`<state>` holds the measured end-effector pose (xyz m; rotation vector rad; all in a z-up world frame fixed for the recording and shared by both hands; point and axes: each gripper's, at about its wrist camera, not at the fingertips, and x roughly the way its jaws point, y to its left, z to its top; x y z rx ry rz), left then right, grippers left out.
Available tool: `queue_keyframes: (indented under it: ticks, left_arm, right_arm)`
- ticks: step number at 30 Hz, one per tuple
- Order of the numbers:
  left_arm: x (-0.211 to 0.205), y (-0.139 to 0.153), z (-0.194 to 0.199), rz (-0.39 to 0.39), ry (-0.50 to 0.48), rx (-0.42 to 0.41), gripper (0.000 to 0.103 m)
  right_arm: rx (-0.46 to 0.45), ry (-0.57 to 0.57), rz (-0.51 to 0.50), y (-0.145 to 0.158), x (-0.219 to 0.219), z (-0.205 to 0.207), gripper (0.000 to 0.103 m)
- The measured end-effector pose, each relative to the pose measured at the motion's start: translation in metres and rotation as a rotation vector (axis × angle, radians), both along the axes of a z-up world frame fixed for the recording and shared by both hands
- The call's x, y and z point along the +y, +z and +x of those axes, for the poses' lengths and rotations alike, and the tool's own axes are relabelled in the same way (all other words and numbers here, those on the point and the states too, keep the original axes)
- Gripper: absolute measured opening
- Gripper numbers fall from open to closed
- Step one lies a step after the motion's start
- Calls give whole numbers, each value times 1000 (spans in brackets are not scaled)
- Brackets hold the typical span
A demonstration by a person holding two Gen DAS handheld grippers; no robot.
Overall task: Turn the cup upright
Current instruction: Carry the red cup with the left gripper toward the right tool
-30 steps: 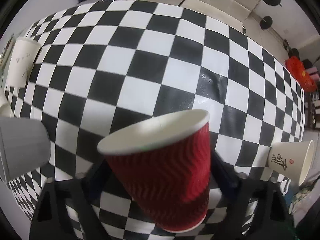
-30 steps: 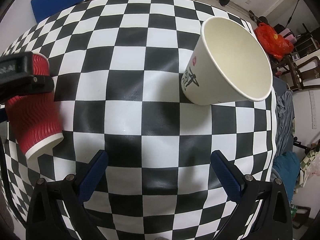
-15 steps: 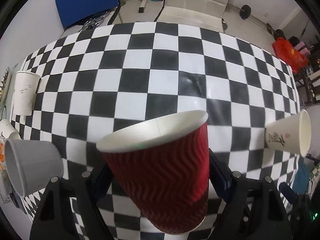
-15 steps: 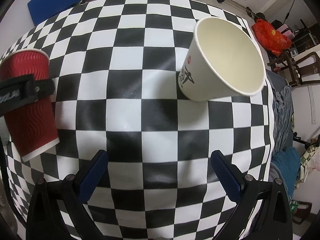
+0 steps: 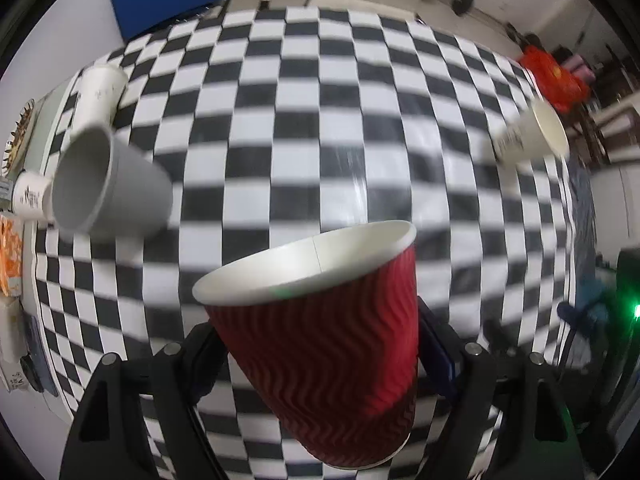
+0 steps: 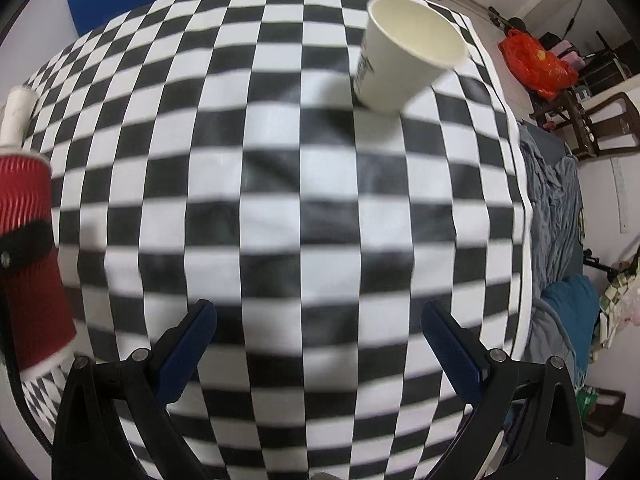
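My left gripper (image 5: 316, 344) is shut on a red ribbed paper cup (image 5: 324, 320) with a white inside, held above the checkered table with its mouth tilted up and away. The same cup (image 6: 28, 264) shows at the left edge of the right wrist view with the left gripper's black finger across it. My right gripper (image 6: 320, 344) is open and empty over the table. A white paper cup with black lettering (image 6: 404, 52) lies on its side at the far right of the table; it also shows in the left wrist view (image 5: 532, 136).
A grey cup (image 5: 104, 184) lies on its side at the left. A white cup (image 5: 98, 96) stands behind it and another small white cup (image 5: 30, 196) is at the left edge. The checkered table (image 6: 280, 200) ends at the right, with chairs and clothes beyond.
My left gripper has lifted and pulled back with the red cup, so more of the table and the grey cup show. My right gripper has drawn back from the white cup.
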<state>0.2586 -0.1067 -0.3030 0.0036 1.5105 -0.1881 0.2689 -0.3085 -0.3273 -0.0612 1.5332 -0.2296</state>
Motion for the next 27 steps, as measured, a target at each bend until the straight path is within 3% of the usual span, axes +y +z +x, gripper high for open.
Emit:
queue_keyframes:
  ticks: [4,14,20,27]
  left_arm:
    - [-3,-3,-42,-25,-70,28,82]
    - [-55,-33,-91,-76,-236,101,81]
    - [-79,-54,-87,-56,-259,126,81]
    - [-81,-66,-78,-17,-206,125,82]
  right_arm:
    - [19,-53,-21,2,2,-48,103]
    - [81,-212,-55,-6,-17,-155,103]
    - [108,-251,-59,-16,-32,-164,103]
    - [103,-240,-50,-19,-46,-154,103]
